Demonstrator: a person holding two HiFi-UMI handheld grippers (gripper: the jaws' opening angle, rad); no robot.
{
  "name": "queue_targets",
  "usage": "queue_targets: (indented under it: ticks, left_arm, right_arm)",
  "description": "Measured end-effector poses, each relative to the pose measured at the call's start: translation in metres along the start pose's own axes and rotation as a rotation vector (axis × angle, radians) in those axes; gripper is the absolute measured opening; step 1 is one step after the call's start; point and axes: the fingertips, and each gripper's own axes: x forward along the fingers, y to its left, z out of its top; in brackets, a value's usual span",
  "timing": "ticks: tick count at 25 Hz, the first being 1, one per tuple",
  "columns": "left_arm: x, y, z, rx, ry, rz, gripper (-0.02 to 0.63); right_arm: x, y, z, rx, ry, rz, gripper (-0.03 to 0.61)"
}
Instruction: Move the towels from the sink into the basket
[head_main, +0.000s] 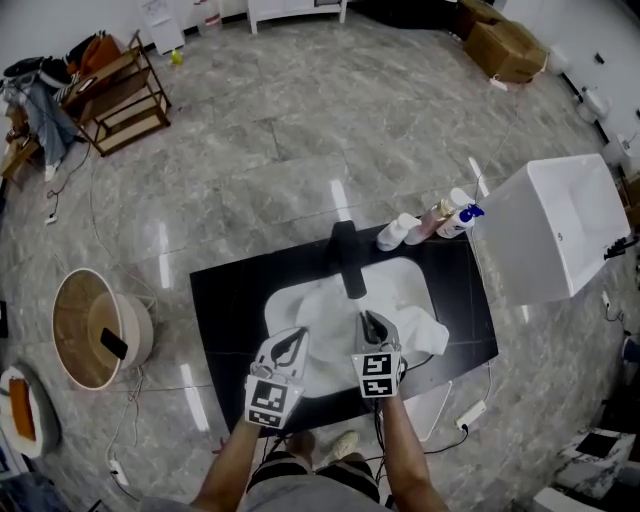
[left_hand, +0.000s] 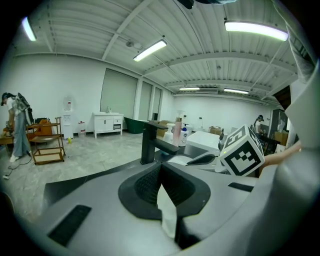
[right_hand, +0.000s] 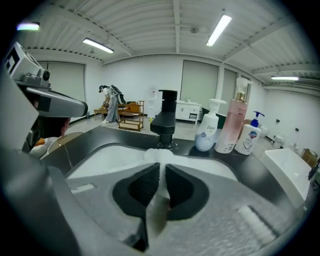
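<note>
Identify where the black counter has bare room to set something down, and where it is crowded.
Bare: the counter strip between sink and left edge. Crowded: bottles at the back right corner, towel draped over the sink's right rim.

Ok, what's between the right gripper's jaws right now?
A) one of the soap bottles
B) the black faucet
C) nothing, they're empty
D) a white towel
D: the right gripper view shows the right gripper with its jaws closed on a fold of white towel over the sink.
</note>
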Motion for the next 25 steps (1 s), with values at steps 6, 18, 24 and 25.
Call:
queue_targets:
  ticks: [6,18,24,25]
  left_arm:
    - [-0.008,-0.018,0.025,0.028,-0.038,-0.022,0.009]
    - [-0.021,-0.083,0.097,0.111,-0.133,-0.111,0.009]
    - [-0.026,-0.14,0.127,0.166,-0.18,-0.19,0.009]
    - [-0.027,-0.15,0.131,0.174,-0.186,-0.202,0.009]
  right_arm:
    - [-0.042,-0.026,0.014,0.07,-0.07,-0.081,0.029]
    - [-0.168,-0.082,0.06,0.138,-0.231,-0.258,0.028]
    - [-0.248,-0.109,0.064,0.157,-0.319,-0.368,0.027]
    - [-0.262,-0.115,0.065,0.158,-0.336,-0.387,0.026]
